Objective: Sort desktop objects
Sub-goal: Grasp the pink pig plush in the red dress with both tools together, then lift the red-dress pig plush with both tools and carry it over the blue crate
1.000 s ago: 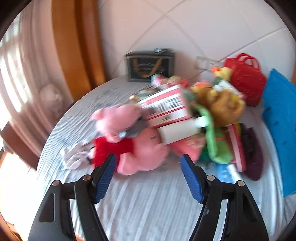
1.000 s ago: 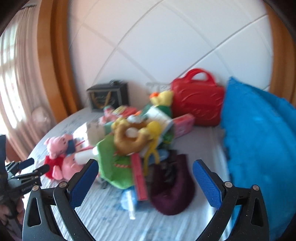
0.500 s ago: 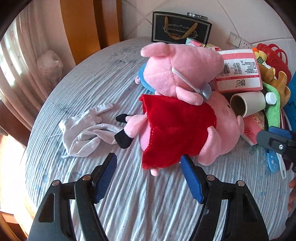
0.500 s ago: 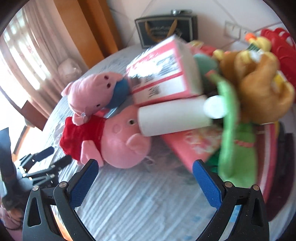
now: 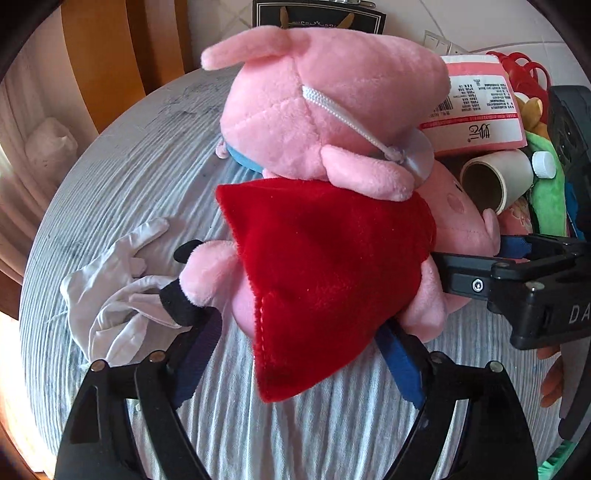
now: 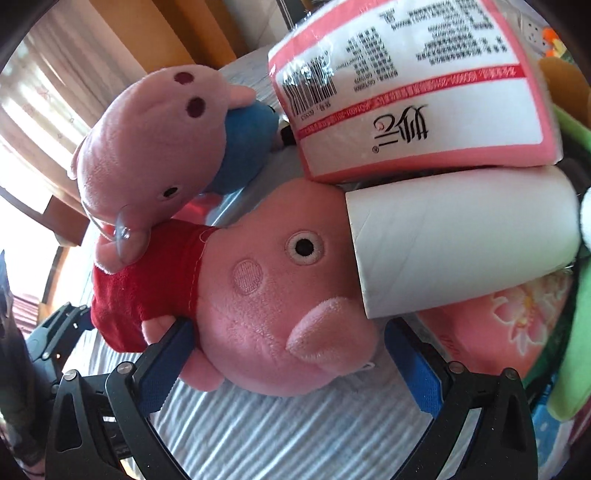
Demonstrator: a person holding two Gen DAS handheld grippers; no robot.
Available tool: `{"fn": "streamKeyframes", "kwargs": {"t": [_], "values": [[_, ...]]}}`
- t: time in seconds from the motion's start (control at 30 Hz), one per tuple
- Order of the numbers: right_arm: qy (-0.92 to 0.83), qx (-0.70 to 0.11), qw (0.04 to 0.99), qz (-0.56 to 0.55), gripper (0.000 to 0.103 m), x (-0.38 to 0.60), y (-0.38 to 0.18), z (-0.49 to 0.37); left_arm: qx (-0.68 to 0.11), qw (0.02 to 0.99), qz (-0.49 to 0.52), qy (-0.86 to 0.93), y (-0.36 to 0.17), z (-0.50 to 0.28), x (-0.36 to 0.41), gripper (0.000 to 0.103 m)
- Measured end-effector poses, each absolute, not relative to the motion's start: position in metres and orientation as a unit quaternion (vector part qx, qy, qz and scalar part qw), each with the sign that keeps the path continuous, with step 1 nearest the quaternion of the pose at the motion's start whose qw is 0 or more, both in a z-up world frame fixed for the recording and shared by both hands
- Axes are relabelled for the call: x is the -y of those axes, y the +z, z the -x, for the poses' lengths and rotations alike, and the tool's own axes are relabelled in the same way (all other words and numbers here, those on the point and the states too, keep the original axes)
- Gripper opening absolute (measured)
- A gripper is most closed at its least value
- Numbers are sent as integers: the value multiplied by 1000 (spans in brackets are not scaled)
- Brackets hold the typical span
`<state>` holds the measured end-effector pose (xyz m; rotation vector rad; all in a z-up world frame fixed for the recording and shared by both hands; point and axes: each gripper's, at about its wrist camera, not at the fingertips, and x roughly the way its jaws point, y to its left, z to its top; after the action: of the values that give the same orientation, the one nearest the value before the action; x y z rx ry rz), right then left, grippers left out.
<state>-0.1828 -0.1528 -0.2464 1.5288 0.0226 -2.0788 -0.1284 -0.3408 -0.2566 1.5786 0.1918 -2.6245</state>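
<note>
A pink pig plush in a red dress (image 5: 325,258) lies on the striped cloth; its head shows in the right wrist view (image 6: 273,295). A smaller pink pig plush in blue (image 5: 325,110) rests on it (image 6: 155,147). My left gripper (image 5: 295,354) is open, its blue fingers either side of the red dress hem. My right gripper (image 6: 288,350) is open, its fingers either side of the big pig's head; it also shows at the right in the left wrist view (image 5: 509,273).
A pink-and-white tissue pack (image 6: 406,85) and a white paper roll (image 6: 461,240) lean on the pig's head. A white glove (image 5: 110,288) lies at the left. A black gift bag (image 5: 317,18), red handbag (image 5: 524,74) and green plush (image 5: 546,206) are behind.
Both grippers have moved forward to the big pig plush; their open fingers now straddle it, the left at the dress, the right at the head.
</note>
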Motion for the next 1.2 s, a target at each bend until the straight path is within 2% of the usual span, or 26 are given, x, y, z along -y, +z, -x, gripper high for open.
{"fn": "streamKeyframes", "kwargs": {"t": [0.3, 0.4, 0.47, 0.53, 0.63, 0.97, 1.2], "values": [[-759, 5, 286, -584, 103, 151, -256, 191, -33, 14, -520, -854, -259, 137, 333, 85], [-763, -8, 288, -579, 103, 154, -256, 190, -12, -10, -517, -856, -260, 137, 327, 80], [-772, -34, 284, -567, 103, 158, -253, 186, -6, -12, -511, -859, -258, 133, 325, 74], [-776, -42, 292, -557, 88, 159, -248, 181, 0, -14, -506, -863, -256, 128, 323, 69], [-784, -65, 288, -545, 84, 160, -242, 171, 2, -14, -504, -864, -253, 120, 322, 65], [-786, -76, 308, -531, 80, 135, -227, 142, -8, -17, -487, -873, -235, 75, 309, 64], [-795, -85, 336, -498, 79, 112, -193, 118, -15, 25, -451, -892, -200, 44, 296, 64]]}}
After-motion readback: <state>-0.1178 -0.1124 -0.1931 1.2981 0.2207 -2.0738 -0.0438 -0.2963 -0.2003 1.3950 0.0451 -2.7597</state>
